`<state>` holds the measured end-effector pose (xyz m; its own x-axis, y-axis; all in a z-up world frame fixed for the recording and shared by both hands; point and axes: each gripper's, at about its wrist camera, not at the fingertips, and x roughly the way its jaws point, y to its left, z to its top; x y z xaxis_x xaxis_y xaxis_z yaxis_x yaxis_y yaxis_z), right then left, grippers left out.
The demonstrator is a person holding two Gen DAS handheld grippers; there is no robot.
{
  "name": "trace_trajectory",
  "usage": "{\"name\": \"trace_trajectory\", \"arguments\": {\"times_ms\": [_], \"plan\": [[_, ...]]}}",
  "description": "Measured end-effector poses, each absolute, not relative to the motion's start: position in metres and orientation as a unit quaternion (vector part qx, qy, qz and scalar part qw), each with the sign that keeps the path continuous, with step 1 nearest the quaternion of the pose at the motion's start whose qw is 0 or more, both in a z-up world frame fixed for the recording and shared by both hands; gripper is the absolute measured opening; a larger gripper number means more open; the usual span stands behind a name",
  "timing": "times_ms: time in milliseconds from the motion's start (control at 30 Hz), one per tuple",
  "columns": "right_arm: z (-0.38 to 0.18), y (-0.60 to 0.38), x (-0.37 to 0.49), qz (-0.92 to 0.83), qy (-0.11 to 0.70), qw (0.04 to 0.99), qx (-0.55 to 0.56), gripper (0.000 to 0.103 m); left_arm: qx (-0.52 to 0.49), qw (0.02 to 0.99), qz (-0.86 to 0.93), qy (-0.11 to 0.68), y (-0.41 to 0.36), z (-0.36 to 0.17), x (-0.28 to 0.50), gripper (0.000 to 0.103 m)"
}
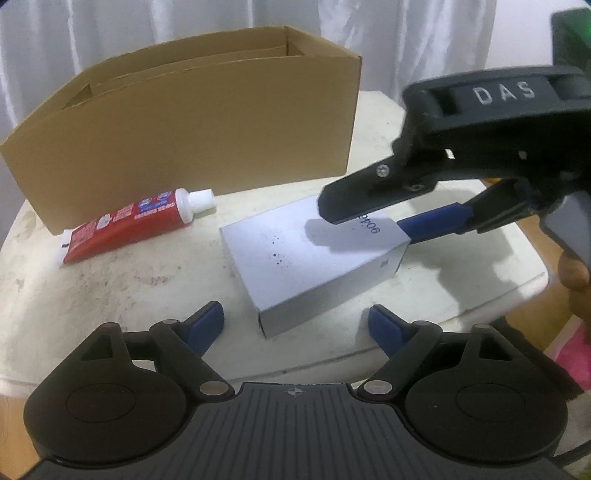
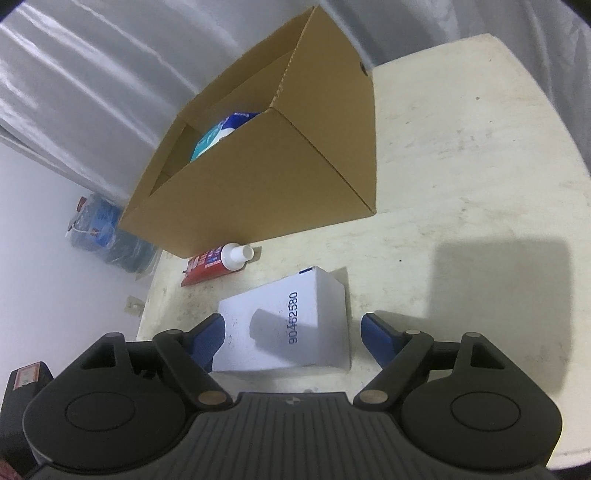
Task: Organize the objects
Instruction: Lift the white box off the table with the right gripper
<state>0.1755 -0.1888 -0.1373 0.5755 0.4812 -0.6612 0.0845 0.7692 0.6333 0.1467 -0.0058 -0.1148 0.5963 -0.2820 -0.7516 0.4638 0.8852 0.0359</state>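
Here, a small white box (image 1: 317,258) lies flat on the cream, stained surface (image 1: 110,295), with a dark printed number on its top face. The left gripper (image 1: 297,325) hovers low just in front of the near end of this box; its two blue fingers (image 1: 207,325) are spread wide, one on each side, and they touch nothing. The right gripper (image 1: 388,214) comes in from the right side, above the far end of the same box. In the right wrist view, this gripper (image 2: 291,332) has its fingers (image 2: 376,336) released too. The white box (image 2: 288,325) sits between them; the left finger seems just at the box edge, while the right one is clearly apart from it.

Behind the white box lies a red toothpaste tube (image 1: 133,225) with a white cap, flat on the surface and close to the front wall of a brown cardboard box (image 1: 192,147). The tube (image 2: 218,264) points its cap toward the right. The cardboard box (image 2: 266,170) stands open at the back of the surface, and inside it a blue and white package (image 2: 221,129) is partly visible. A white curtain (image 1: 147,22) hangs behind everything.
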Motion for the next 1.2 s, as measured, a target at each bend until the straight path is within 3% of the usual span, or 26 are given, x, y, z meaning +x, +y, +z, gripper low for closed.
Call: {"name": "trace_trajectory", "arguments": {"times_ms": [233,567,1200], "plan": [[-0.141,-0.191,0.164,0.115,0.439,0.827,0.331,0.077,0.114,0.887,-0.206,0.397,-0.008,-0.115,0.155,0.074],[-0.147,-0.190,0.169,0.119,0.435,0.830,0.329,0.058,0.095,0.883,-0.211,0.408,-0.014,-0.116,0.157,0.069],[-0.145,-0.190,0.176,0.111,0.436,0.840,0.303,0.058,0.103,0.879,-0.221,0.409,-0.024,-0.116,0.157,0.076]]}}
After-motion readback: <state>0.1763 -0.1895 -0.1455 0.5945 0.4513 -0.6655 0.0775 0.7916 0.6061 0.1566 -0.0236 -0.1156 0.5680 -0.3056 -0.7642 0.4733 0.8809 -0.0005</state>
